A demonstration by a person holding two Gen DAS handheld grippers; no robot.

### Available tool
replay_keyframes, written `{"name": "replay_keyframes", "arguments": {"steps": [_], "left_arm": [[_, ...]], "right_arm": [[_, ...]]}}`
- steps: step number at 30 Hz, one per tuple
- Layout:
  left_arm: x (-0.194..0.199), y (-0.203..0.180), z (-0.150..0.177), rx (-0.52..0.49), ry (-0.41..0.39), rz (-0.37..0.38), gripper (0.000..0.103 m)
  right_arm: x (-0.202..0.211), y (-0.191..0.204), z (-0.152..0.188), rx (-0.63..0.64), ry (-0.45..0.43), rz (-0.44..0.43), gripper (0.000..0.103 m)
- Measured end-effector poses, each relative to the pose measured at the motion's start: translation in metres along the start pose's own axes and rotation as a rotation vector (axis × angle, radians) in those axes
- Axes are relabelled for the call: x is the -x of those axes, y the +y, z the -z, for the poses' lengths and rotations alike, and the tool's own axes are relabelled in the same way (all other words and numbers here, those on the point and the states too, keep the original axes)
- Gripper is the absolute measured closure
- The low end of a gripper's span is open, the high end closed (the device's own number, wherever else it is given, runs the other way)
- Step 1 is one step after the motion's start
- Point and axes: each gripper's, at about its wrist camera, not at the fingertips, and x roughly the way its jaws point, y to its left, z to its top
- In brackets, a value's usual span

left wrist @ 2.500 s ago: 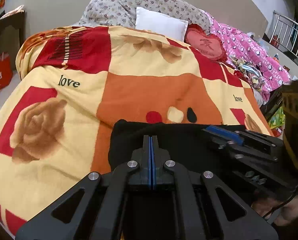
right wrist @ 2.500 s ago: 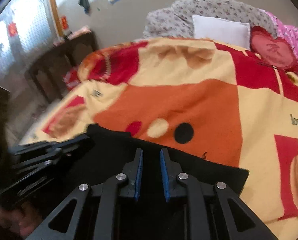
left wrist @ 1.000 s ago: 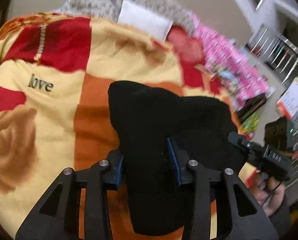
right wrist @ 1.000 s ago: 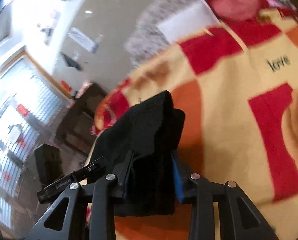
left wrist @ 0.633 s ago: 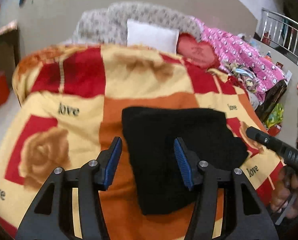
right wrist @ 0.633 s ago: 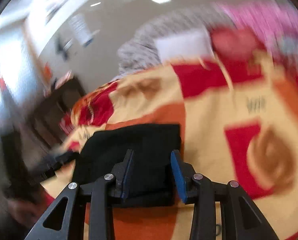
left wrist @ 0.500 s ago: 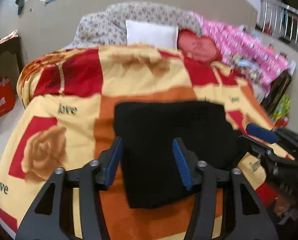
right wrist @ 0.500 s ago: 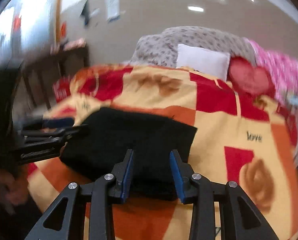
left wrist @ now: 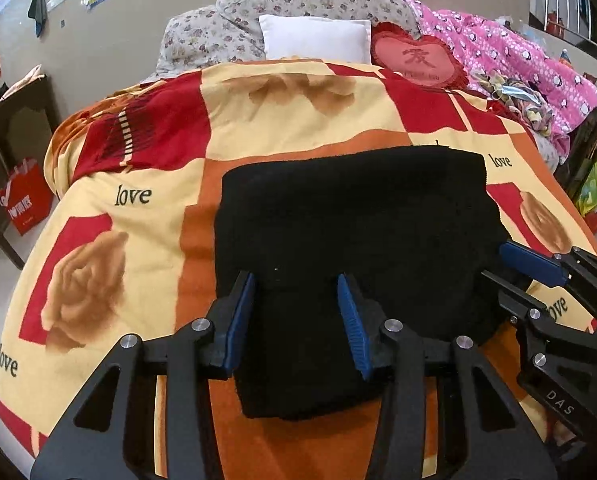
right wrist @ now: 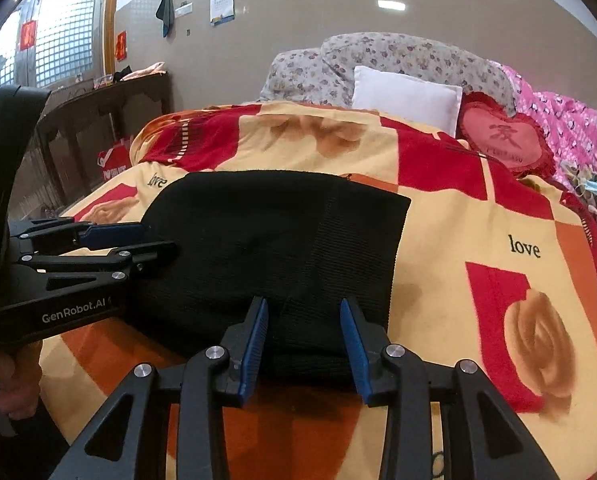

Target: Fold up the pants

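Note:
The black pants [left wrist: 350,232] lie folded in a thick rectangle on the patterned blanket [left wrist: 146,184]. They also show in the right wrist view [right wrist: 274,240]. My left gripper [left wrist: 296,304] is open, its blue pads either side of the pants' near edge, holding nothing. My right gripper [right wrist: 303,326] is open at the pants' near right edge, also empty. Each gripper shows in the other's view: the right one [left wrist: 538,272] at the pants' right side, the left one [right wrist: 110,240] at their left side.
The blanket [right wrist: 498,240] covers a bed. At its head lie a white pillow [left wrist: 316,40], a red heart cushion [left wrist: 416,60] and a floral quilt [left wrist: 298,4]. A pink quilt [left wrist: 518,60] lies at right. A dark table [right wrist: 98,120] and red bag [left wrist: 24,204] stand at left.
Both grippers lifted the pants' near part, carried it forward over the rest and let go. The pants now lie folded and both grippers have opened and drawn back to the near edge.

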Motion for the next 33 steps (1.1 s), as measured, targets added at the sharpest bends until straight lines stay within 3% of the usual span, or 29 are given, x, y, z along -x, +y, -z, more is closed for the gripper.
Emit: {"name": "replay_keyframes", "arguments": {"steps": [4,5,6,8,9,13,20,23,27,33], "left_arm": [[0.002,0.001,0.001,0.018,-0.01,0.008,0.059],[0.002,0.002,0.002,0.028,-0.018,0.007,0.053],[0.002,0.002,0.002,0.032,-0.026,-0.009,0.047],[-0.001,0.008,0.005,0.075,-0.027,-0.093,0.008],[-0.003,0.015,0.004,0.128,-0.007,-0.095,0.004],[-0.009,0.04,0.006,0.249,0.035,0.041,0.003],[0.042,0.017,0.022,0.131,-0.03,-0.06,0.003],[0.057,0.003,0.029,0.075,-0.038,-0.096,0.003],[0.057,-0.005,0.036,0.044,-0.015,-0.089,0.003],[0.056,-0.005,0.041,0.053,0.029,-0.069,0.003]], "right_arm": [[-0.001,0.005,-0.001,-0.001,-0.017,-0.004,0.066],[0.001,0.004,0.001,-0.01,-0.031,-0.008,0.066],[0.002,0.003,0.002,-0.018,-0.041,-0.011,0.066],[0.009,0.0,0.005,-0.038,-0.08,-0.006,0.067],[0.013,0.0,0.006,-0.047,-0.1,-0.002,0.067],[0.028,0.0,0.011,-0.06,-0.196,0.046,0.067],[0.047,0.013,0.031,-0.053,-0.244,0.158,0.067],[0.063,0.02,0.043,-0.055,-0.26,0.166,0.067],[0.078,0.023,0.052,-0.053,-0.294,0.194,0.067],[0.071,0.017,0.054,-0.089,-0.265,0.18,0.067]]}}
